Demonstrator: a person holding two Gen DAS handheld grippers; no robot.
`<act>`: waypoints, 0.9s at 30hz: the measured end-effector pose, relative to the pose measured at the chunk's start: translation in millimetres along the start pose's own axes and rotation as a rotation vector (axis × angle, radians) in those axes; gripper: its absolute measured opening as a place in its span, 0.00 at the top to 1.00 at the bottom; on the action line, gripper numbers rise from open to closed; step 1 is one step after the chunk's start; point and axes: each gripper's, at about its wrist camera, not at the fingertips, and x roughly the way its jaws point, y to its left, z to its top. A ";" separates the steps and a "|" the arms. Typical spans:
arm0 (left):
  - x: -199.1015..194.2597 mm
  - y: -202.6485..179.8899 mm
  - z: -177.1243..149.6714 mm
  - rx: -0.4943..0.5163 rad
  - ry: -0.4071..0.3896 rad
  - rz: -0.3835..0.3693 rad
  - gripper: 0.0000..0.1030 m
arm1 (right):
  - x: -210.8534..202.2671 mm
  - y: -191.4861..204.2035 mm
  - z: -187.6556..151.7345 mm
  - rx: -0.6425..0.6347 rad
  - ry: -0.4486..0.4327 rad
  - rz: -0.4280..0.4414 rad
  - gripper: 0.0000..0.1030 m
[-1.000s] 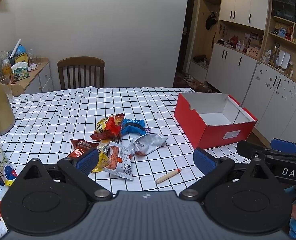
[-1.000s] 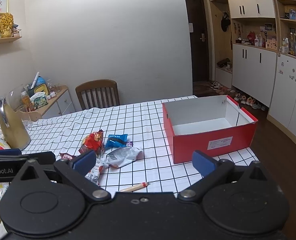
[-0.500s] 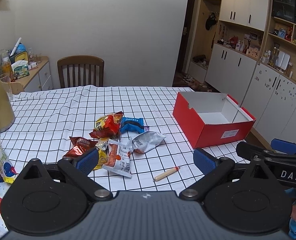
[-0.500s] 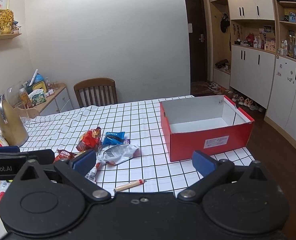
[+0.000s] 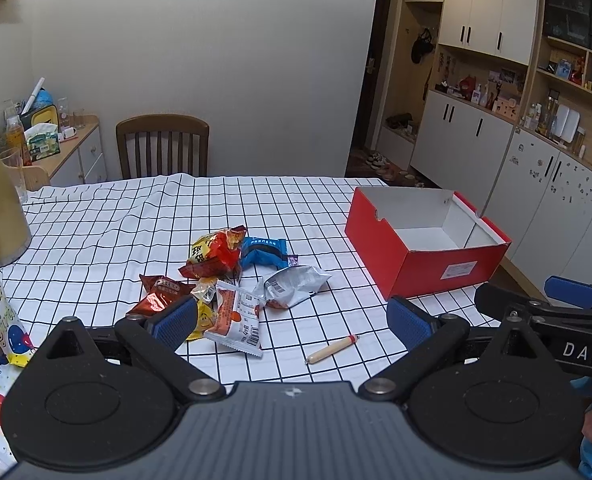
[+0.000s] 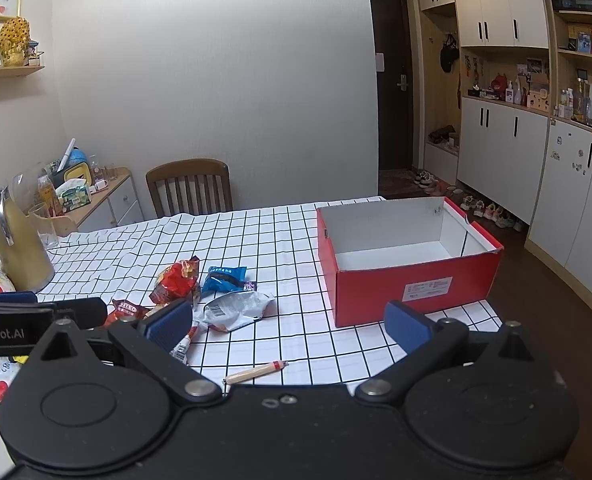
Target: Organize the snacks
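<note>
I had the table (image 5: 96,232) under its checked cloth as the biggest thing in front of me, and I placed the rest from the red box (image 5: 435,270). The box stood open-topped on the table's right side, its white inside bare.

Well left of the box lay the snack pile. A silver packet (image 5: 292,286) was the piece nearest the box. A blue packet (image 5: 262,250) lay behind it, touching a red-and-yellow bag (image 5: 214,254) on its far side from the box. A white-and-orange packet (image 5: 236,316) sat at the front of the pile, with a brown Oreo pack (image 5: 158,294) farthest from the box. A thin sausage stick (image 5: 331,349) lay alone, in front of the box and left of it, apart from the pile.

My left gripper (image 5: 292,322) hung above the table's near edge, fingers spread wide, gripping nothing. My right gripper (image 6: 288,326) was likewise wide apart and empty, closer to the box.
</note>
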 end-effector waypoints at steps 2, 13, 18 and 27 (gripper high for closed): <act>-1.3 -1.6 -0.3 0.002 -0.004 0.000 0.02 | -0.5 -0.2 -0.5 -0.002 -0.004 -0.001 0.00; -2.1 -2.9 1.0 -0.003 -0.017 0.001 0.02 | -4.2 -2.1 0.0 -0.007 -0.021 0.011 0.01; -1.9 -2.4 3.0 0.000 -0.030 0.002 0.02 | -4.9 -1.2 1.2 -0.010 -0.035 0.015 0.01; -0.4 0.1 4.1 -0.003 -0.053 0.007 0.02 | -2.3 0.3 3.6 -0.018 -0.055 0.018 0.01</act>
